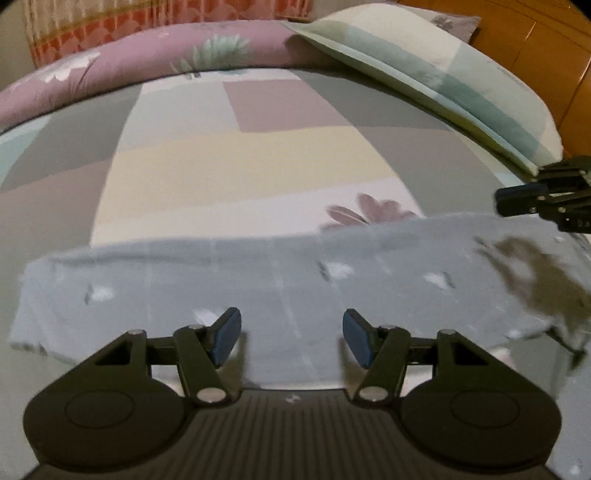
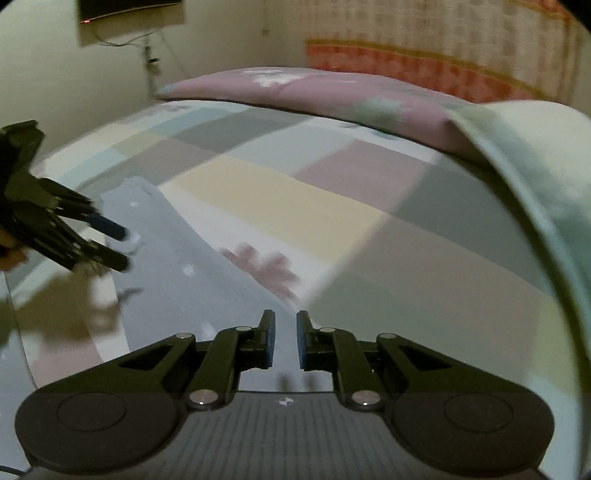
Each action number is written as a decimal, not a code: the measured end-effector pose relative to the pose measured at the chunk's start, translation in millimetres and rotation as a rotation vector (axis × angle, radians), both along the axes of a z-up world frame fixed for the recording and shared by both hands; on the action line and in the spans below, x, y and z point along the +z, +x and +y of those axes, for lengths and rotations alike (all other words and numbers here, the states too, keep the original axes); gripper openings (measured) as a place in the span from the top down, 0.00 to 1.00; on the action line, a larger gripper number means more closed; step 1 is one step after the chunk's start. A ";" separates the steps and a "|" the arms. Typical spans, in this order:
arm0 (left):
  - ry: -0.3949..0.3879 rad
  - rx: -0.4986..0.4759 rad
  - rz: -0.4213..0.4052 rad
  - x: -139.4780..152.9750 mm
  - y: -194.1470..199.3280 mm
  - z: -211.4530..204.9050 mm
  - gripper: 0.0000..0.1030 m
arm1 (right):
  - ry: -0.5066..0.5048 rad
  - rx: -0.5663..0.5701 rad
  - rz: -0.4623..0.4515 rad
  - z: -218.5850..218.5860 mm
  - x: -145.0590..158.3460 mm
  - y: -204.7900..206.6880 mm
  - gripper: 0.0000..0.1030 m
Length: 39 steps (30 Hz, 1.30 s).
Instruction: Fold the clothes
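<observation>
Closest in, the left tongs (image 1: 291, 338) hang with a wide gap between the blue pads and nothing in it, just above the near part of the garment (image 1: 258, 280); that's a grey-blue cloth with small white flecks, lying flat in a long band across the bed (image 1: 236, 162); its near edge is hidden under the tongs' body in both views, so I can't tell how far it runs toward the person. The right tongs (image 2: 286, 341) stand with only a narrow slot between the pads; the garment shows through the slot, but nothing looks pinched, though motion blur makes that hard to judge; in the left wrist view they're cut off at the right edge, over the garment's right end, where a dark blotch could be a shadow or a print, can't say. In the right wrist view a bit of a hand (image 2: 9, 254) peeks in at the left edge behind the left tongs. Further out, the bedspread is pastel blocks of grey, cream and mauve with a flower print; then a mauve quilt (image 1: 129, 70) rolled along the far side and a pale green checked pillow (image 1: 443, 74); behind, a cream and orange curtain (image 2: 443, 44), a wooden headboard (image 1: 535, 40), plain wall and a dark box (image 2: 129, 14) with a cable, cut off at the top.
</observation>
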<state>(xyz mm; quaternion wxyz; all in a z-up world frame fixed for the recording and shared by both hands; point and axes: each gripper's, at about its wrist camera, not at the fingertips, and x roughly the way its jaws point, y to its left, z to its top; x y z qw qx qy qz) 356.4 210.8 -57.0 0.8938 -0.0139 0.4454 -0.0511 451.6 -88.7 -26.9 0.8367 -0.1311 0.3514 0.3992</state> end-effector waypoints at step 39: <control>-0.238 0.183 -0.048 -19.2 -69.1 119.2 0.40 | -0.087 0.215 -0.106 160.5 -58.4 -1.8 0.61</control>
